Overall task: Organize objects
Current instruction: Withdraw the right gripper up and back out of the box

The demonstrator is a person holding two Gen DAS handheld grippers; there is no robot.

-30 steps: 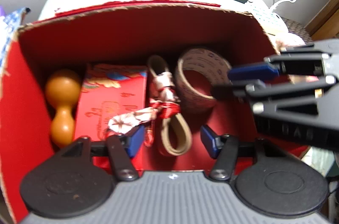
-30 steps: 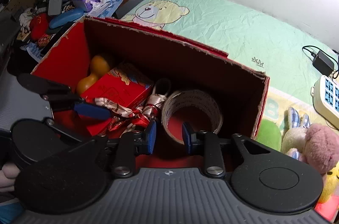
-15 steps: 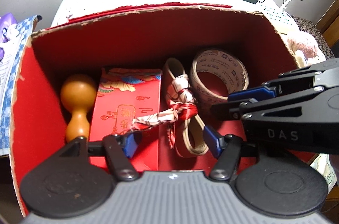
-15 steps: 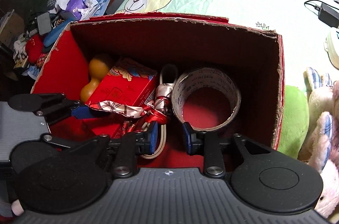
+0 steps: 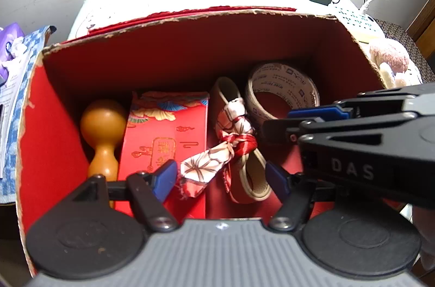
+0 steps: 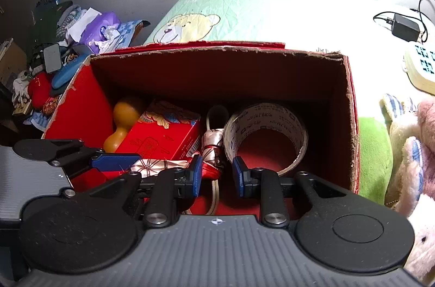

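Observation:
A red cardboard box [image 5: 190, 42] [image 6: 217, 69] holds a wooden gourd [image 5: 102, 129] [image 6: 125, 121], a red gift packet [image 5: 165, 140] [image 6: 163, 137], a looped strap with a red-white scarf tied on it [image 5: 233, 145] [image 6: 212, 145], and a tape roll [image 5: 282, 94] [image 6: 266, 132]. My left gripper [image 5: 220, 178] is open and empty above the box's near side, over the scarf end. My right gripper [image 6: 216, 175] is open a little and empty, above the strap beside the tape roll. It shows side-on at the right of the left wrist view [image 5: 339, 124].
The box sits on a green bear-print bed sheet [image 6: 204, 15]. Plush toys [image 6: 407, 140] lie to its right, a charger [image 6: 405, 27] and a power strip [image 6: 421, 66] behind them. A cluttered pile with a purple tissue pack [image 6: 100, 28] lies to the left.
Both grippers have drawn back and upward from inside the box, so more of the box shows. The items inside have not moved. The jaws keep the same opening.

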